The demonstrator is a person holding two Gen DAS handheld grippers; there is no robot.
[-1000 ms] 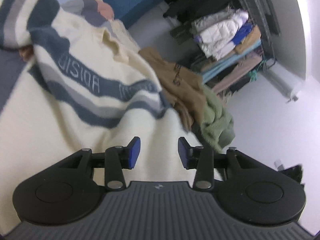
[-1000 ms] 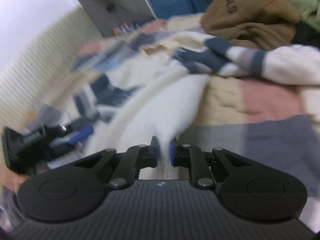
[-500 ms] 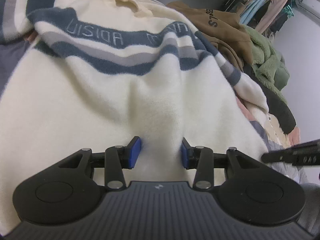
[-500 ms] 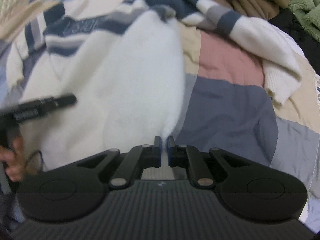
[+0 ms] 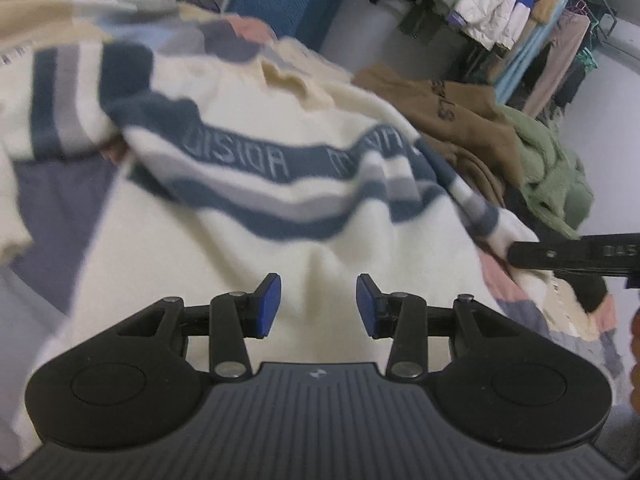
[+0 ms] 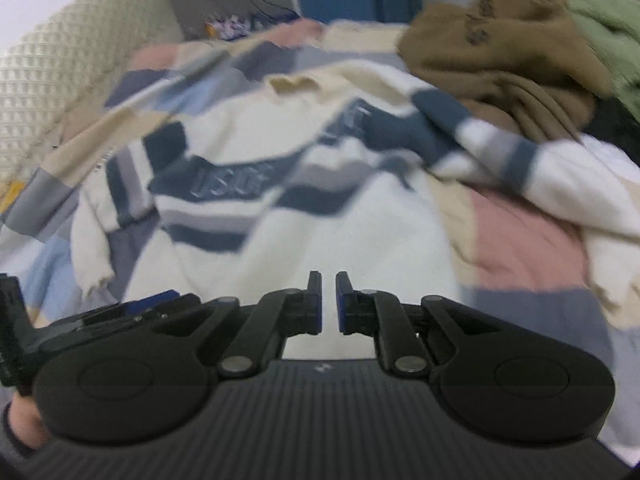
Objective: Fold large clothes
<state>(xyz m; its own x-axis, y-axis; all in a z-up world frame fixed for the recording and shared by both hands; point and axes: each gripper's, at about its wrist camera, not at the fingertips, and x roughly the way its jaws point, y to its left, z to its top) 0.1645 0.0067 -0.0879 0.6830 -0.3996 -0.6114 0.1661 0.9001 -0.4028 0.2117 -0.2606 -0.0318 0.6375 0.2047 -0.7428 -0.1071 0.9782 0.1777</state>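
A cream sweater (image 5: 224, 248) with navy and grey chest stripes and lettering lies spread on the bed, collar at the far end. My left gripper (image 5: 318, 306) is at its near hem. Its blue pads stand apart with a thick ridge of cream cloth bulging between them. In the right wrist view the sweater (image 6: 340, 232) runs up to my right gripper (image 6: 328, 304), whose pads are nearly together with cream hem in the narrow slit. The left gripper (image 6: 152, 300) shows close at the lower left. The right gripper (image 5: 516, 254) reaches in over the striped sleeve.
A brown hoodie (image 5: 452, 120) and a green fleece (image 5: 552, 160) are piled at the sweater's far right. The patchwork bedspread (image 6: 520, 240) lies underneath. A loaded clothes rack (image 5: 500, 8) stands beyond on the grey floor. A cream quilted panel (image 6: 60, 80) rises at the left.
Both views have swung, so the whole sweater front now lies ahead. The two grippers have come closer together at the hem. Neither pair of jaws changed its gap visibly.
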